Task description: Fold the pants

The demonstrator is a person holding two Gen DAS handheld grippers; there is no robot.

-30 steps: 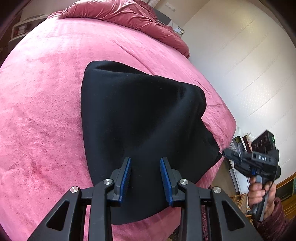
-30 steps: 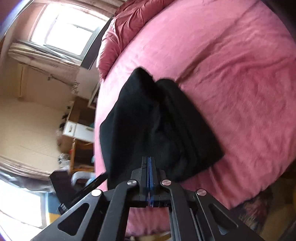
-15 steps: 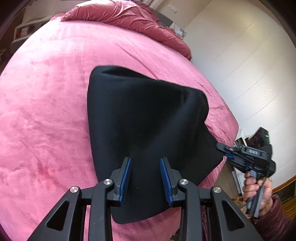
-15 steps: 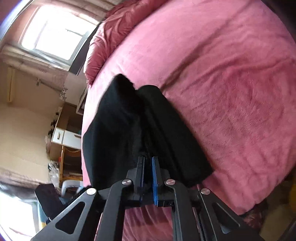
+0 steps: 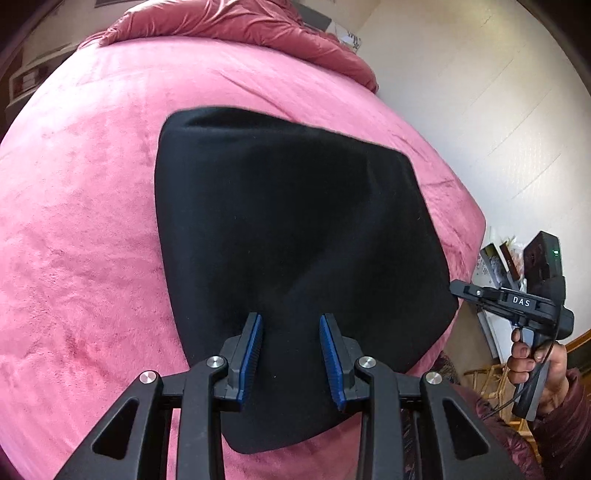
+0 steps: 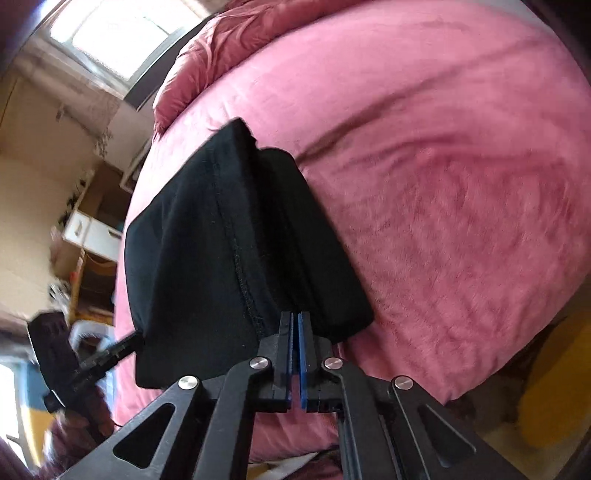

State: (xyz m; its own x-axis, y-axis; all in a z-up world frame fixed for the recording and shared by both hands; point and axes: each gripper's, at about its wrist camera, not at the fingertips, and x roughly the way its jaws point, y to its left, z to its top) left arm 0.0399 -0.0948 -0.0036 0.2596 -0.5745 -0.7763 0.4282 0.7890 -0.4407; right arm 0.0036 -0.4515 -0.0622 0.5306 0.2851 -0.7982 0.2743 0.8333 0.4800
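The black pants [image 5: 288, 229] lie folded into a thick pad on the pink bed cover; they also show in the right wrist view [image 6: 229, 258]. My left gripper [image 5: 291, 354] is open and empty, its blue-padded fingers hovering over the near edge of the pants. My right gripper [image 6: 294, 332] has its jaws nearly closed at the pants' near right corner; whether cloth is between them is hidden. In the left wrist view the right gripper [image 5: 458, 286] sits at the pants' right corner, held by a hand.
The pink bed cover [image 5: 81, 221] spreads wide around the pants. A crumpled pink duvet [image 5: 229, 22] lies at the head of the bed. A white wall [image 5: 480, 110] is on the right. A window [image 6: 110, 33] and wooden furniture [image 6: 88, 236] stand beyond the bed's left side.
My right gripper opened slightly half a second ago and has narrowed again at the pants' corner. The raised right edge of the pants has settled flatter. My left gripper stayed open.
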